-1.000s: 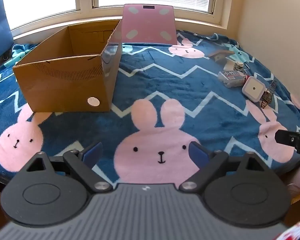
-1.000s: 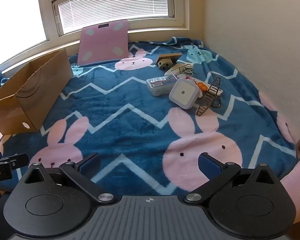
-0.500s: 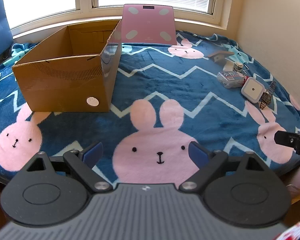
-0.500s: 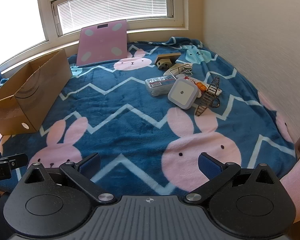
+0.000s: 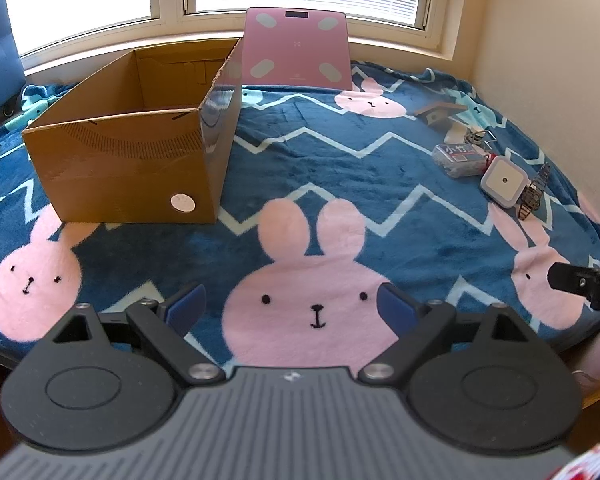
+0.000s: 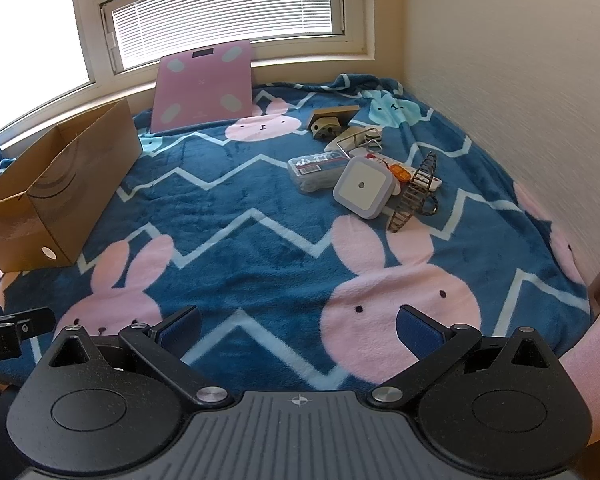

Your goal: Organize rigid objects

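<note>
- Hovering at the near edge of the bed, both tools tilted down at the blanket, nothing engaged yet.
- Cardboard box sits ahead-left of the left tool, open top up, looks empty; likely the drop target.
- Pile of small objects lies ahead-right of the right tool, well apart from the box.
- Pink scale leans on the sill, far ahead.
- Both tools: jaws wide apart, holding and touching nothing.

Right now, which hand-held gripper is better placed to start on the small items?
Probably the right hand-held gripper: open, empty, and facing the white square device and clear plastic case directly. The left hand-held gripper faces the cardboard box.
</note>
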